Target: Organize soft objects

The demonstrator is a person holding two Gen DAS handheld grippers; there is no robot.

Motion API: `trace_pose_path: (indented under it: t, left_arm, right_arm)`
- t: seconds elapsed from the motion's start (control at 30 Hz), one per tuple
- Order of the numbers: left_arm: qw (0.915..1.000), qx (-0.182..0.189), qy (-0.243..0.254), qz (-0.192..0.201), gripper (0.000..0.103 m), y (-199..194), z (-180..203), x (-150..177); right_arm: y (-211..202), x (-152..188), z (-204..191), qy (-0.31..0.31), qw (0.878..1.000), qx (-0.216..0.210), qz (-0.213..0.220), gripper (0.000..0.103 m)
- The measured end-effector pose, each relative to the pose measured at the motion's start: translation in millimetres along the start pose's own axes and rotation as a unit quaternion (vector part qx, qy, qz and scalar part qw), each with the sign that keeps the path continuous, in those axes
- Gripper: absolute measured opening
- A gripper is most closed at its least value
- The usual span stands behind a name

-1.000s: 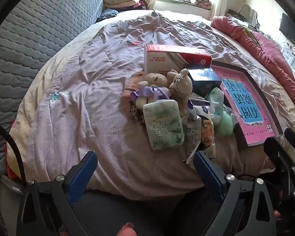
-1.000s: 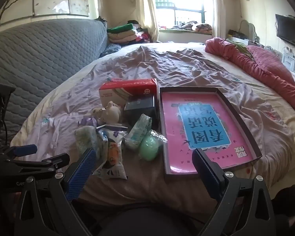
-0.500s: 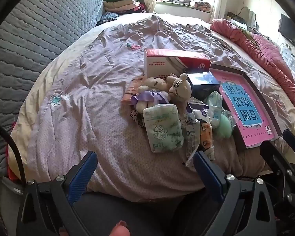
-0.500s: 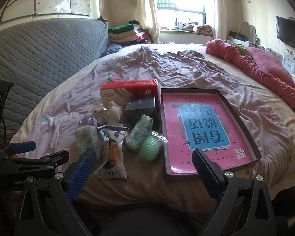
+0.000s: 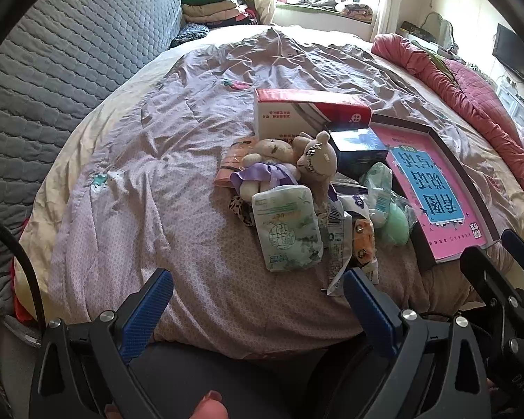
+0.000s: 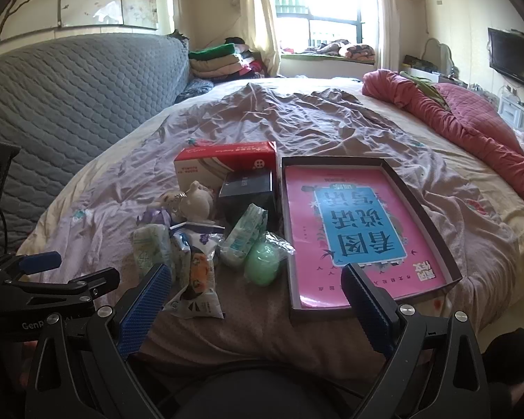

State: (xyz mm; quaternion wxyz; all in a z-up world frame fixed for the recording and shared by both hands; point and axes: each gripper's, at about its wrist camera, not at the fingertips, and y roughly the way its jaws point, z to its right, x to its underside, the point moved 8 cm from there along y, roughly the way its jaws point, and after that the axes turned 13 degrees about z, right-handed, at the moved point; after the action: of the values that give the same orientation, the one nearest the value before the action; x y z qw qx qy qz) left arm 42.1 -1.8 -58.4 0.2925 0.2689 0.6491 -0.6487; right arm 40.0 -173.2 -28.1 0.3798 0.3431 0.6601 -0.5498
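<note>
Left claw and right claw, both released and empty, jaws spread wide, held off the near edge of the bed. Neither touches anything. Just beyond them lies the cluster of soft objects: a pale green tissue pack nearest the left claw, a plush bear and a plush doll in a purple dress behind it, crinkled snack packets, a second tissue pack and a green ball in a bag. To their right rests a shallow box tray lined with a pink sheet; two cartons stand behind. The step appears to be the approach before a first pick. The next move likely calls for lowering one claw over a single item and closing gently, since the items overlap.
</note>
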Motion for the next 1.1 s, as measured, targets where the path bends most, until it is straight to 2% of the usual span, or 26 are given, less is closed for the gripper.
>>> trace_pose_path:
  t: [1.1]
  left_arm:
    - [0.9999,0.008,-0.012,0.001,0.098,1.2,-2.7,1.0]
  right_arm:
    - [0.2,0.9,0.8,0.000,1.000,0.002,-0.005,0.098]
